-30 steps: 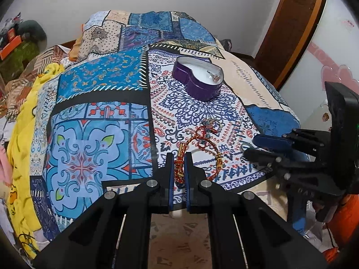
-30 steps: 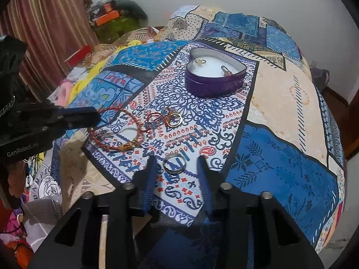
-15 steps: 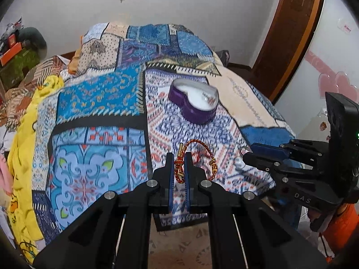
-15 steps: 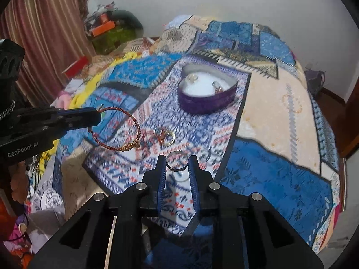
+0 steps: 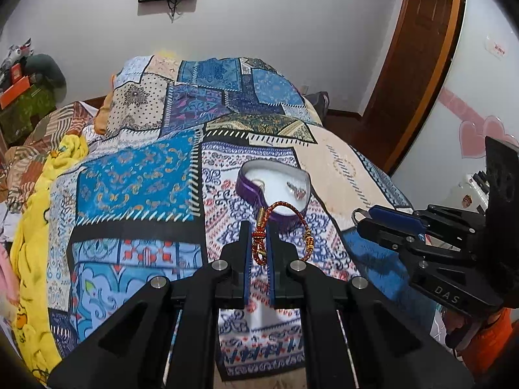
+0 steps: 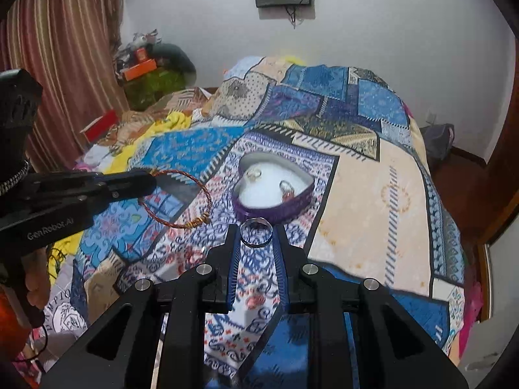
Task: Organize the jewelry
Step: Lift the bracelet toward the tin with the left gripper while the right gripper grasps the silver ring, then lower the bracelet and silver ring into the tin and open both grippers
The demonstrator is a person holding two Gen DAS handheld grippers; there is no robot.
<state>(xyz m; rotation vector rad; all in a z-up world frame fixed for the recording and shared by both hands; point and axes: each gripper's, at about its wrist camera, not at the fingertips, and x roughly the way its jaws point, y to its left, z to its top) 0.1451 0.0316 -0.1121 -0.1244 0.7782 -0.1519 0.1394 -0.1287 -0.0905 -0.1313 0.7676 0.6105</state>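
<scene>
My left gripper (image 5: 258, 230) is shut on a red and gold cord bracelet (image 5: 281, 208) and holds it in the air short of the box; the bracelet also shows in the right wrist view (image 6: 181, 201). My right gripper (image 6: 255, 231) is shut on a silver ring (image 6: 255, 232), lifted above the bed; it shows at the right of the left wrist view (image 5: 358, 218). A purple heart-shaped box (image 6: 272, 191) with a white lining sits on the patterned bedspread (image 6: 356, 175), holding two small jewelry pieces (image 6: 253, 172). The box also shows in the left wrist view (image 5: 274, 188).
More small jewelry (image 6: 194, 253) lies on the bedspread below the right gripper, blurred. A yellow blanket (image 5: 32, 227) lies along the bed's left edge. A brown door (image 5: 418, 58) stands at the right. Clutter and boxes (image 6: 142, 68) sit by the curtain.
Both grippers rose off the bedspread and moved toward the heart box. The right gripper closed on the silver ring and lifted it. The left carried the bracelet up.
</scene>
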